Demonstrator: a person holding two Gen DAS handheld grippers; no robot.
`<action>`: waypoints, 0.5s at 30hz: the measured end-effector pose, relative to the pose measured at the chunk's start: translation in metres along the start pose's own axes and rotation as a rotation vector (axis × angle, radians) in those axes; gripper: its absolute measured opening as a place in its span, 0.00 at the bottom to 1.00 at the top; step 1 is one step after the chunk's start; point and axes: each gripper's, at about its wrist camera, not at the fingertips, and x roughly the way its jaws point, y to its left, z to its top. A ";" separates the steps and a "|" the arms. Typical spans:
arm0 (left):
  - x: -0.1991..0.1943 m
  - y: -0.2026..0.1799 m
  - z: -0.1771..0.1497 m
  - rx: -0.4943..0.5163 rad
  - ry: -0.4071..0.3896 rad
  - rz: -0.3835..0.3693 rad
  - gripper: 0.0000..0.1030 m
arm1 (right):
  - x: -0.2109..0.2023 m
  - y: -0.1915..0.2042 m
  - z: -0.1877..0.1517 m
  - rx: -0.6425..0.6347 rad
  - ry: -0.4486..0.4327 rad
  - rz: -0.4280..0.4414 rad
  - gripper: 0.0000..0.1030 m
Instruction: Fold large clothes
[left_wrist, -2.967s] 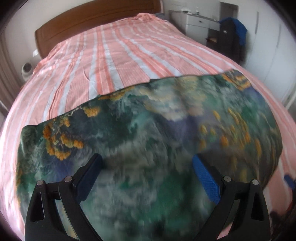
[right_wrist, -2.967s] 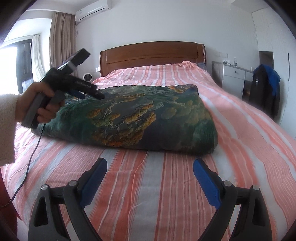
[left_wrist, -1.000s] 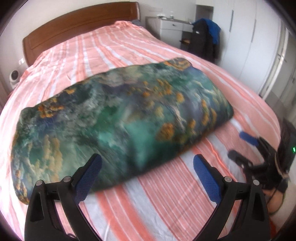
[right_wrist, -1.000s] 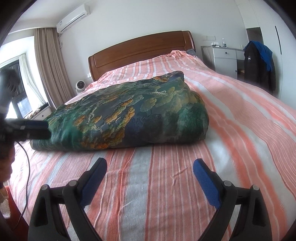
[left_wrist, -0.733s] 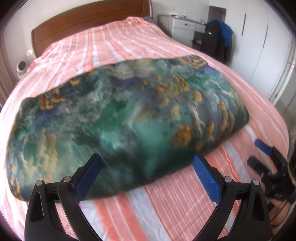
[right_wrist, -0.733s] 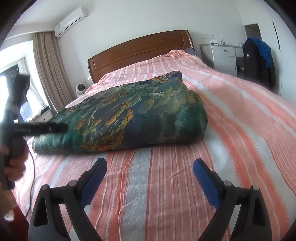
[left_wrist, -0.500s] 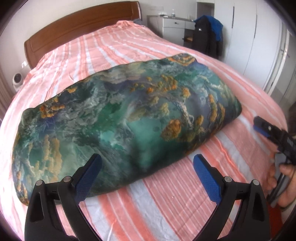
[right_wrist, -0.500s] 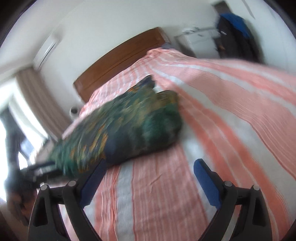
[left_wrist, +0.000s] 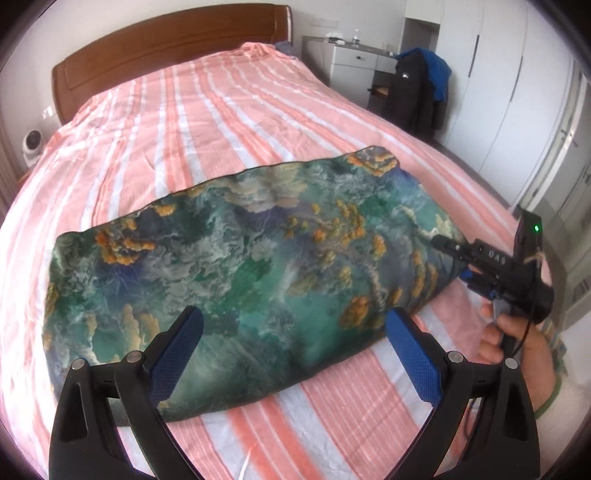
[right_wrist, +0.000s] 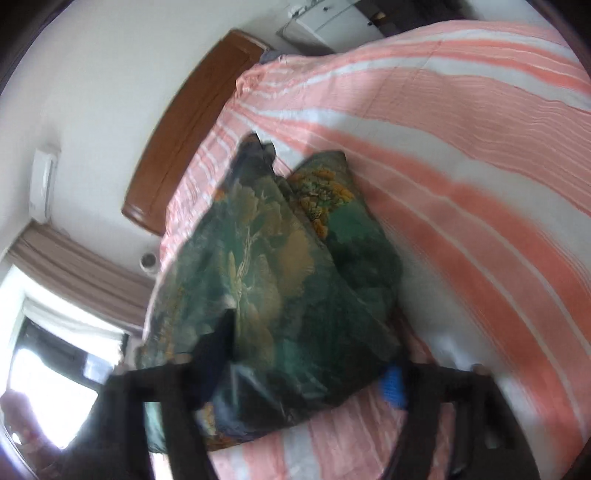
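Right wrist view is motion-blurred and rolled, so we can't read it cleanly: the right gripper (right_wrist: 306, 369) has its jaws closing around the near end of the folded green quilt (right_wrist: 280, 295), fabric between them, but we can't tell whether the pads bite. Only one blue pad (right_wrist: 392, 387) shows; the other finger is a dark smear. From the left wrist view, the left gripper (left_wrist: 291, 354) hangs above the quilt (left_wrist: 251, 273) with jaws wide apart and nothing in them. Quilt lies across the striped bed (left_wrist: 221, 122). Right hand (left_wrist: 517, 339) is partly cut off at the frame edge.
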 end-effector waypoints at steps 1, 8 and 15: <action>0.000 -0.003 0.006 0.008 0.009 -0.026 0.96 | -0.007 0.007 -0.002 -0.027 -0.026 0.017 0.45; 0.018 -0.042 0.062 0.118 0.125 -0.163 0.96 | -0.051 0.102 -0.044 -0.472 -0.174 0.013 0.36; 0.029 -0.050 0.097 0.085 0.197 -0.194 0.96 | -0.044 0.175 -0.110 -0.868 -0.228 -0.007 0.34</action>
